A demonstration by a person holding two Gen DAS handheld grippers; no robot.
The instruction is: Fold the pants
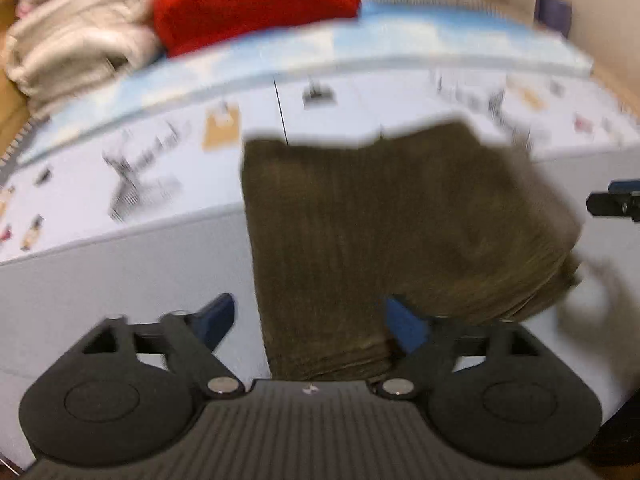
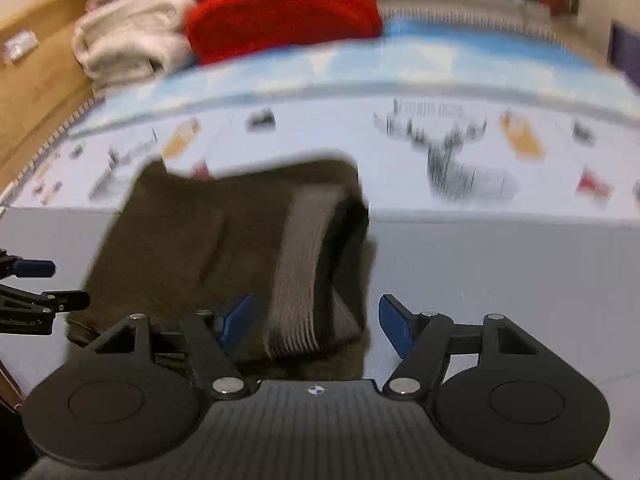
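Left to right across the bed. Far left, a heap of cream-coloured folded blankets (image 1: 76,36) against a wooden side board (image 2: 36,92), then a bright red cushion (image 1: 248,4) beside it; both sit well back from the work. The left gripper (image 1: 308,320) hangs with its blue-tipped jaws standing wide, nothing pressed between them; the near left edge of the dark olive-brown corduroy pants (image 1: 392,220) shows in the gap but the pads look clear of the cloth. The pants lie as a compact, squarish folded bundle on the pale grey sheet (image 1: 120,272), near the front of the bed, just short of the white printed sheet with small pictures (image 2: 460,148); stacked layers show at the bundle's right edge. The right gripper (image 2: 316,320) is likewise open wide, its jaws either side of the grey ribbed waistband (image 2: 304,264) at the bundle's right end, not clamped on it. Both views are motion-blurred. Judgement: the folding looks essentially done and this is the let-go after the last fold. Next move likely calls for drawing both grippers clear without snagging the top layer, then, if anything, a light press or squaring of the uneven far edge.
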